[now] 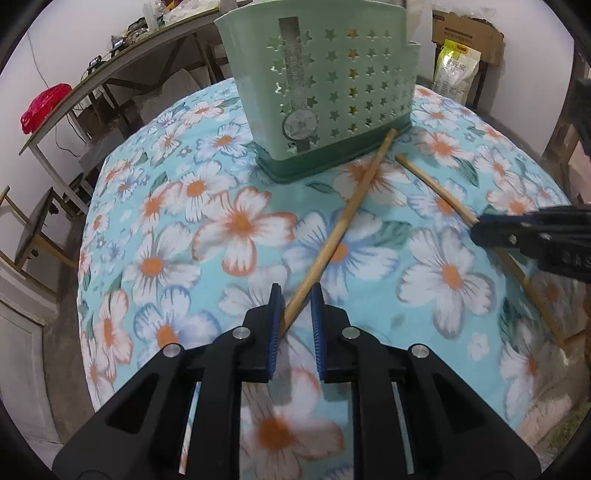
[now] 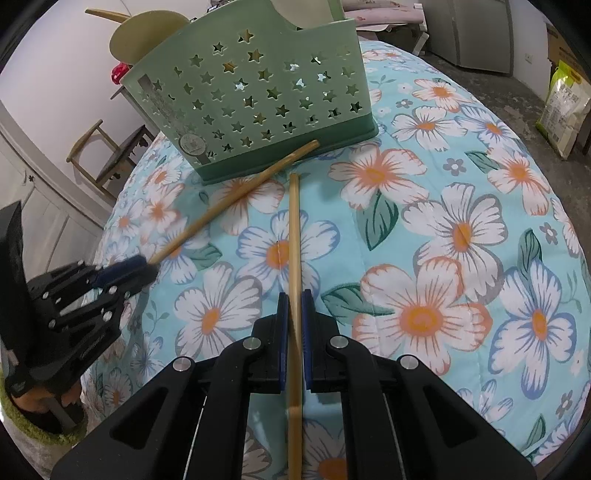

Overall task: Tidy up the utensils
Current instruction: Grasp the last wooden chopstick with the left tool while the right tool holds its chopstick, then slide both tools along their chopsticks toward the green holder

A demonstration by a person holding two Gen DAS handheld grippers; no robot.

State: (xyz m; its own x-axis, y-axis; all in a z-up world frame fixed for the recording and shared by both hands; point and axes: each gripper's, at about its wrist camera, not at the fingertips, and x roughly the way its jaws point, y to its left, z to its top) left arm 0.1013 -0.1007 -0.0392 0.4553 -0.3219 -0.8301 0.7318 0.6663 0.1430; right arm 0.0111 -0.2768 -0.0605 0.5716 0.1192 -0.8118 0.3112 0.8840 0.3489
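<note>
Left wrist view: the left claw (image 1: 297,295) has its blue pads (image 1: 275,314) drawn close around the near end of a wooden chopstick (image 1: 343,221); a sliver of gap shows beside the stick, so I cannot tell whether they press on it. That chopstick runs away over the flowered cloth (image 1: 221,229) covering the desk, its far tip touching the base of the green utensil caddy (image 1: 321,92). Off to the right, the right claw (image 1: 476,230) is clamped on a second chopstick (image 1: 436,188), which points toward the caddy but stops just short of it.

Right wrist view: the right claw (image 2: 294,302) is closed on the second chopstick (image 2: 293,229), the stick passing straight between its pads and out behind them. At left, the left claw (image 2: 147,267) meets the end of the first chopstick (image 2: 236,195). Beyond both stands the star-perforated caddy (image 2: 258,96), with a pale spoon (image 2: 147,33) rising from it.
</note>
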